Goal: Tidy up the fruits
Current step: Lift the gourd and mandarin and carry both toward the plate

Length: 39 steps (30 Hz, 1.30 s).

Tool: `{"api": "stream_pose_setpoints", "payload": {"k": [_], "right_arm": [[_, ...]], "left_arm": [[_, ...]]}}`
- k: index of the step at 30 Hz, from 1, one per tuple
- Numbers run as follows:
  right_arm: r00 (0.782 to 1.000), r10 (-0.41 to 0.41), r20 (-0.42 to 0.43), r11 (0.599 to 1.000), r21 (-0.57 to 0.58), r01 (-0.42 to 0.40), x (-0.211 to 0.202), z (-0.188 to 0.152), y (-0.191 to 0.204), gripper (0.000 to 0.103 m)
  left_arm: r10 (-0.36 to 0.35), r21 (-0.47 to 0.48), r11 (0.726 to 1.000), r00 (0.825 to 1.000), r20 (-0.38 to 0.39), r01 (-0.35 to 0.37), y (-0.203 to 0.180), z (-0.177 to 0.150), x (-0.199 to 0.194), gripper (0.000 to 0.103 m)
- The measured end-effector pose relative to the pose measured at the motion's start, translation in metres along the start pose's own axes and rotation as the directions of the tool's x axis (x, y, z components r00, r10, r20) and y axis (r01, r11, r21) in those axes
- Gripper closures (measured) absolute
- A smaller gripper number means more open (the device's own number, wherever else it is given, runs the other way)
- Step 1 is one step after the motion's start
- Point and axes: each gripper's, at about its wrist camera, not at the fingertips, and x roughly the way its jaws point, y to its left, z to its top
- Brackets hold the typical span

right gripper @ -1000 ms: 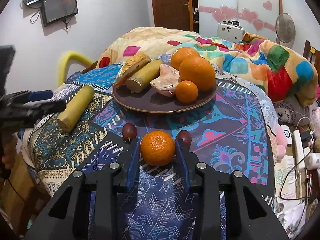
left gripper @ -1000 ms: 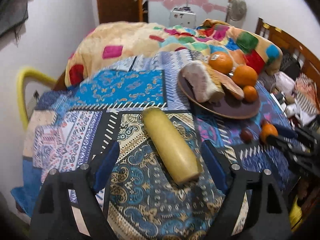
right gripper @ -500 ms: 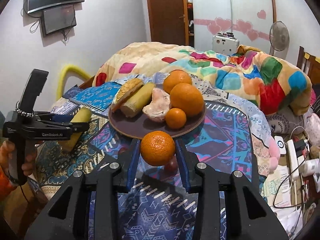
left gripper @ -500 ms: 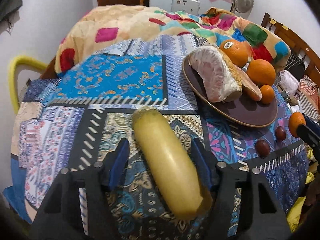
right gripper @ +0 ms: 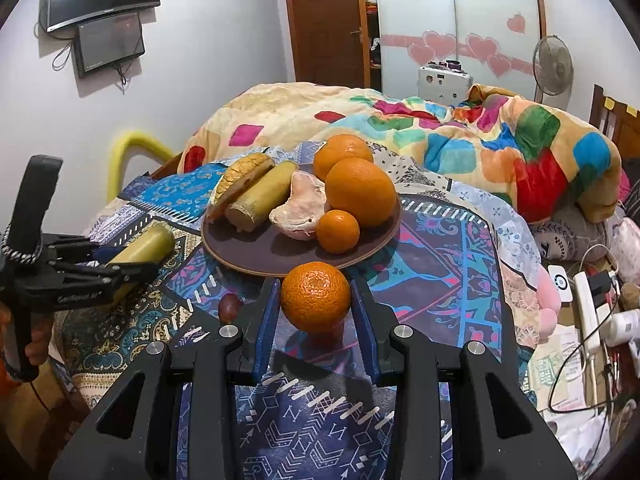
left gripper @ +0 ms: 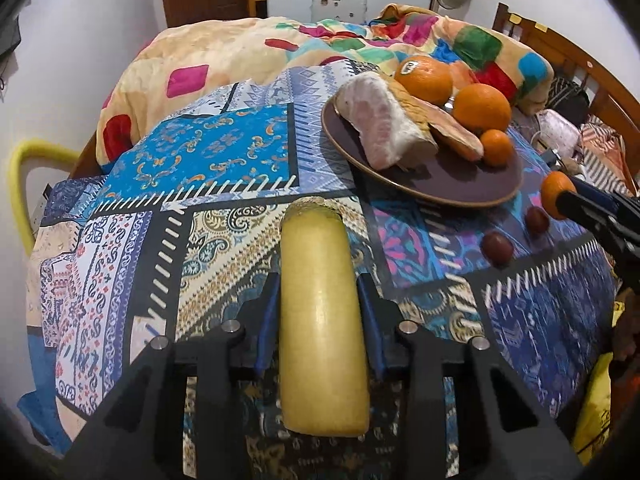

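Note:
A yellow cane piece (left gripper: 320, 312) lies on the patterned cloth, lengthwise between the fingers of my left gripper (left gripper: 318, 284). The jaws are closing and the blue pads touch both its sides. My right gripper (right gripper: 316, 300) is shut on a small orange (right gripper: 316, 296), held just above the cloth in front of the brown plate (right gripper: 260, 256). The plate holds two big oranges, a small one (right gripper: 338, 230), a peeled pomelo piece (right gripper: 300, 210) and another cane piece (right gripper: 262, 196). Two dark red fruits (left gripper: 497, 249) lie on the cloth near the plate.
A colourful blanket (right gripper: 480, 140) is heaped behind the plate. Cables, a power strip (right gripper: 586, 300) and clutter lie at the right. A yellow chair back (left gripper: 24, 184) stands at the left by the wall. A person's hand (right gripper: 36, 340) holds the left gripper.
The left gripper came down over the cane piece and its jaws narrowed onto it. The right gripper lifted the small orange off the cloth, nearer the plate.

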Motion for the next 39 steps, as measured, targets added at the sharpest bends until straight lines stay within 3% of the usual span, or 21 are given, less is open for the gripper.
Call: {"api": "stream_pose_setpoints", "payload": {"k": [8,17,31,39], "right_arm": [[1.000,-0.014,0.024,1.000,-0.024,0.014,-0.008,0.008,0.003,0.070],[0.997,-0.022,0.076,0.999,-0.023,0.024,-0.016,0.025,0.000,0.070],[0.995,-0.029,0.092,0.999,-0.025,0.032,-0.004,0.039,-0.007,0.070],[0.996,-0.021,0.091,0.999,-0.037,0.025,0.009,0.045,-0.010,0.070]], "left_arm": [[0.007,0.031,0.999,0.998,0.063,-0.009,-0.008,0.001,-0.028,0.066],[-0.028,0.072,0.997,0.990,0.137,0.018,-0.027,0.025,-0.042,0.066],[-0.115,0.103,0.990,0.974,0.193,0.096,-0.057,0.076,-0.030,0.066],[-0.176,0.077,0.983,0.973,0.152,0.166,-0.066,0.113,0.000,0.066]]}}
